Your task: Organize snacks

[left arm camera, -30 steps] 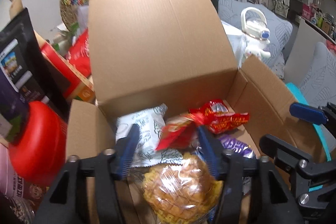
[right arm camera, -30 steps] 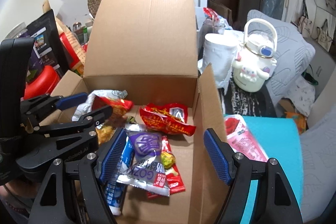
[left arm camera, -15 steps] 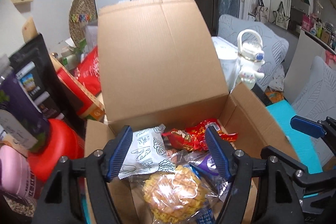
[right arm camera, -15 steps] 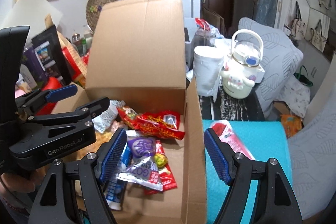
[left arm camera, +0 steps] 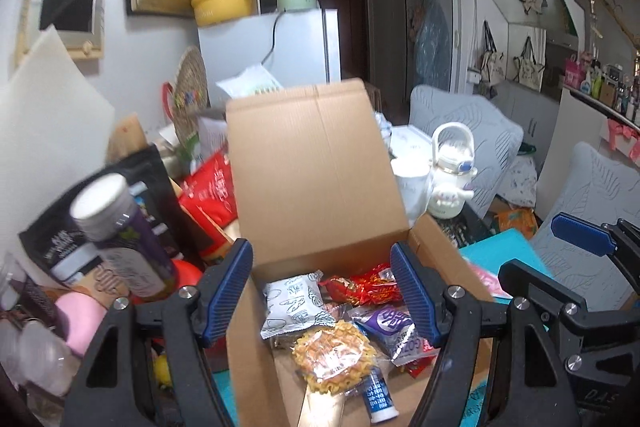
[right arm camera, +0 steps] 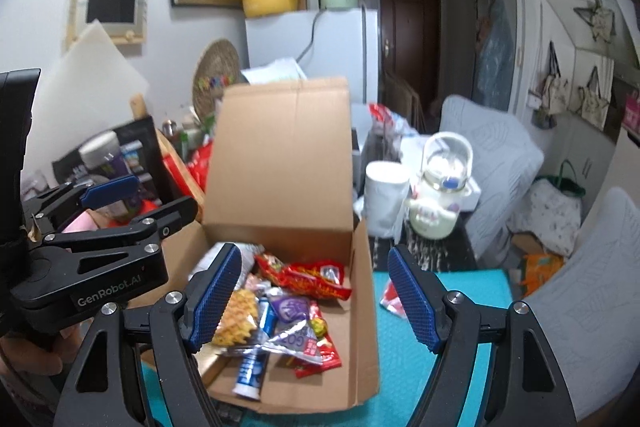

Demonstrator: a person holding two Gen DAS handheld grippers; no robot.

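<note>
An open cardboard box [left arm camera: 312, 187] [right arm camera: 280, 163] holds several snacks: a yellow noodle block [left arm camera: 334, 357] [right arm camera: 236, 315], a white packet [left arm camera: 294, 301], a red packet [left arm camera: 366, 287] [right arm camera: 316, 277], a purple packet [left arm camera: 394, 327] [right arm camera: 292, 311] and a blue tube [right arm camera: 252, 363]. My left gripper [left arm camera: 322, 295] is open and empty, held above the box. My right gripper [right arm camera: 312, 293] is open and empty, above the box's right wall. A pink-red packet [right arm camera: 394, 301] lies on the teal mat [right arm camera: 452, 307] outside the box.
Left of the box stand a purple bottle [left arm camera: 120, 227], black and red bags [left arm camera: 212, 187] and a red tub. A white mug [right arm camera: 384, 195] and a white kettle-shaped bottle [right arm camera: 440, 195] stand behind right. Grey cushions [right arm camera: 500, 163] lie at the right.
Both grippers have pulled up and back from the box. The left one had its fingers down among the snacks around the red packet; it now hangs open above them, holding nothing.
</note>
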